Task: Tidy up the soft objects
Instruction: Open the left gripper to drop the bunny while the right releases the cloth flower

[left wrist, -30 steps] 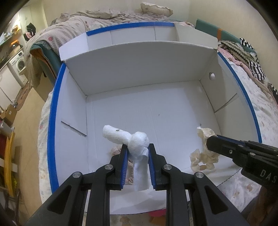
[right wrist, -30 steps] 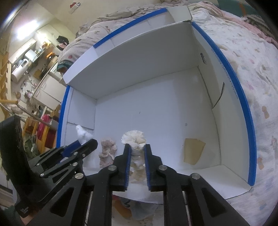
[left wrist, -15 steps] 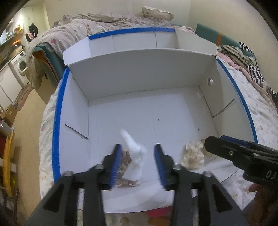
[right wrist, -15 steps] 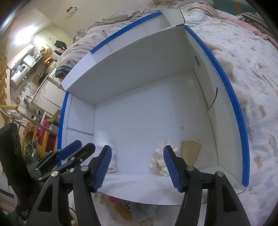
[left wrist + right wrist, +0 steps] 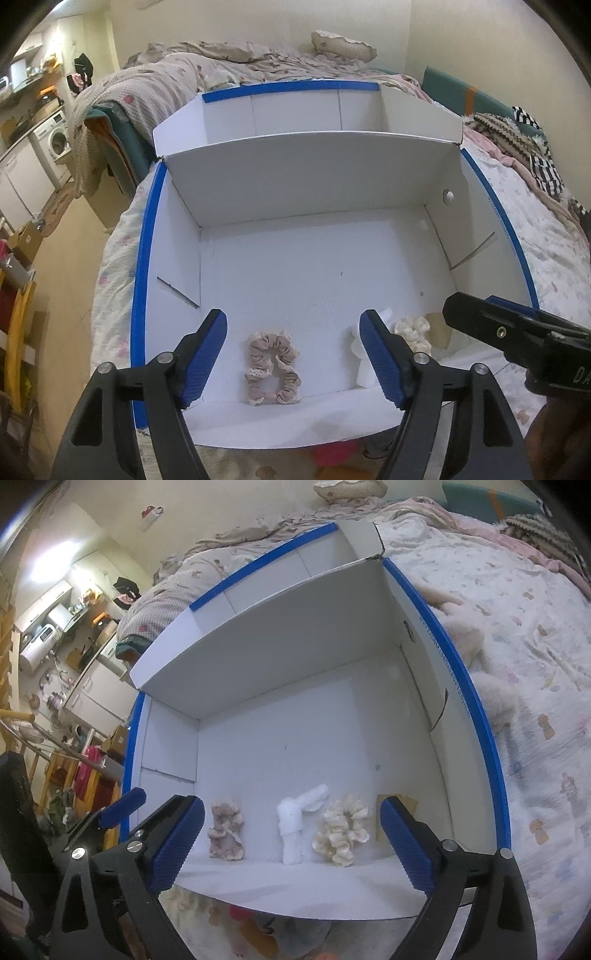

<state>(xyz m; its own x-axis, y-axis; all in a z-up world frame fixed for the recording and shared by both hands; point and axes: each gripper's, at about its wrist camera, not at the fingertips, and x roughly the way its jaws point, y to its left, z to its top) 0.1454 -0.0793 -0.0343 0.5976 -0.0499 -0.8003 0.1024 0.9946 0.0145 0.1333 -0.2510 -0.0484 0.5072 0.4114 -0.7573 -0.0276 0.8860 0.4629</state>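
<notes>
A bed (image 5: pixel 517 635) with a patterned quilt carries a large white box (image 5: pixel 317 192) with blue-taped rims, open toward the viewer. Along the box's near edge lies a row of three soft things: a pink scrunchie (image 5: pixel 272 365) on the left, a rolled white cloth (image 5: pixel 295 823) in the middle, and a cream scrunchie (image 5: pixel 341 830) on the right.

The left claw (image 5: pixel 293 356) is opening, nothing between its pads; the pink scrunchie lies just beyond and between its fingers, long axis running near to far. The right claw (image 5: pixel 291 843) is opening wide and is also empty, with the cloth and cream scrunchie just beyond it. Each claw is nearest to what lies directly ahead of it.
</notes>
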